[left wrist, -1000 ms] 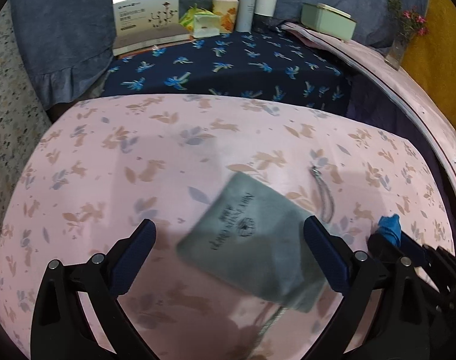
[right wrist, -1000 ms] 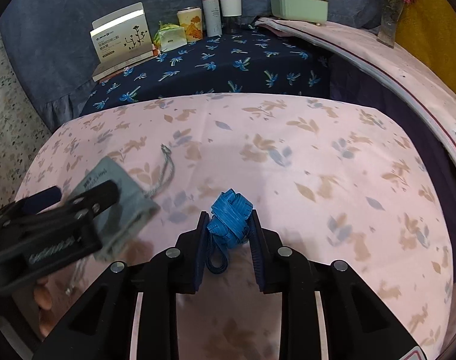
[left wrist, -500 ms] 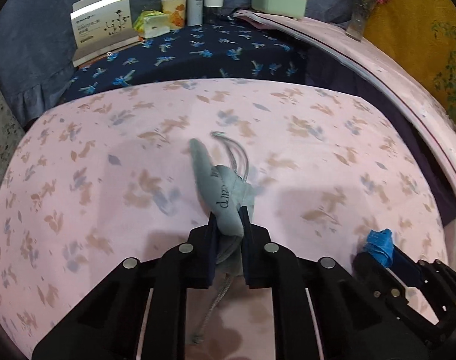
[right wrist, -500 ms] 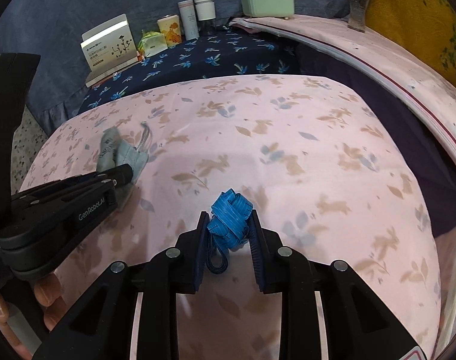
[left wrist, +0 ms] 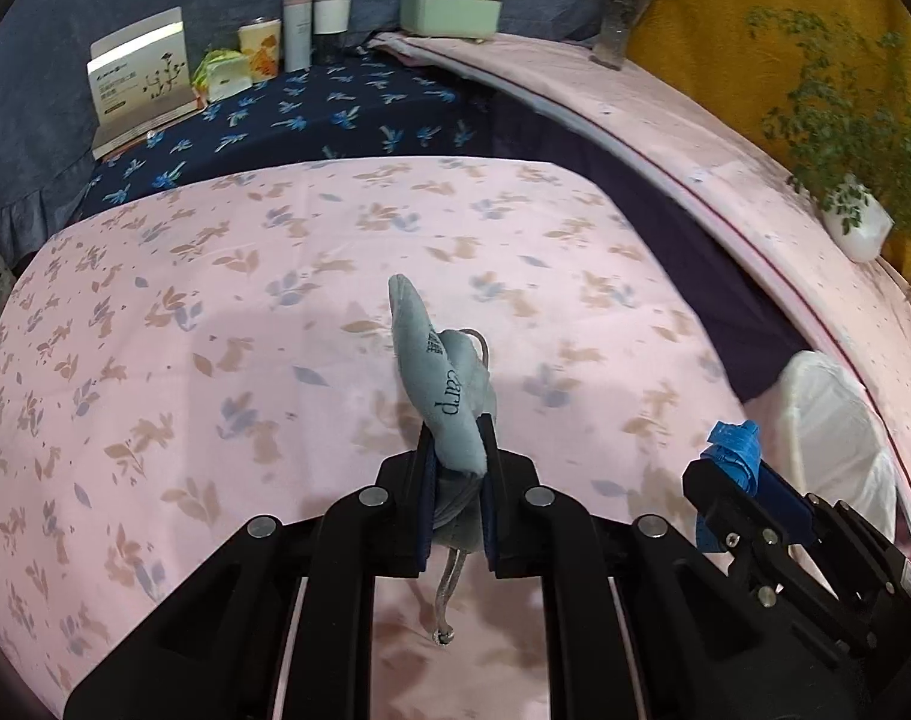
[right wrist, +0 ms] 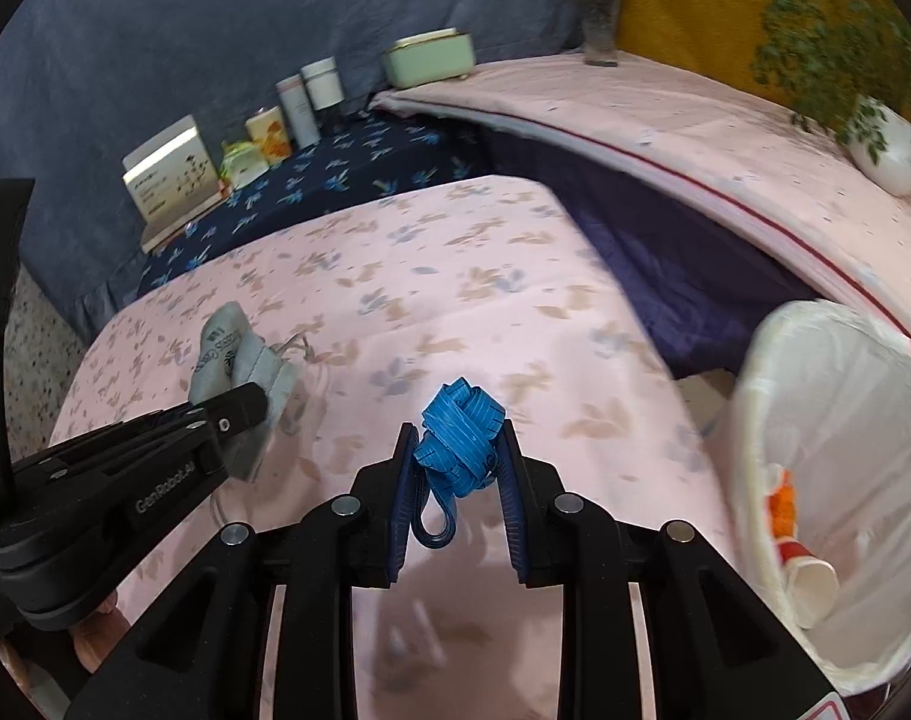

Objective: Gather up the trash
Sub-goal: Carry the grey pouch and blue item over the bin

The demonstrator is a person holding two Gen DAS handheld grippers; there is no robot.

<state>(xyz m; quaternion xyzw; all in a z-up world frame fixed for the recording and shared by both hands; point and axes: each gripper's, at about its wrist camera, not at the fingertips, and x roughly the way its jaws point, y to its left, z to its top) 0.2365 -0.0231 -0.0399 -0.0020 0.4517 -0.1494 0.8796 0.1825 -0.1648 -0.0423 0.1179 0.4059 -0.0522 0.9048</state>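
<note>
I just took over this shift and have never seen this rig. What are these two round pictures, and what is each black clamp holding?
No robot: a person carries a hand-held gripper in each hand, each with a fisheye camera looking along its fingers. The left wrist view shows the left gripper shut on a grey drawstring pouch. The right wrist view shows the right gripper shut on a knotted blue strap. Both hang over a pink floral cloth. To the right stands a white-lined bin with a paper cup inside.

Matt grey cloth pouch [left wrist: 449, 396]; pink printed cotton tablecloth [left wrist: 215, 312].
</note>
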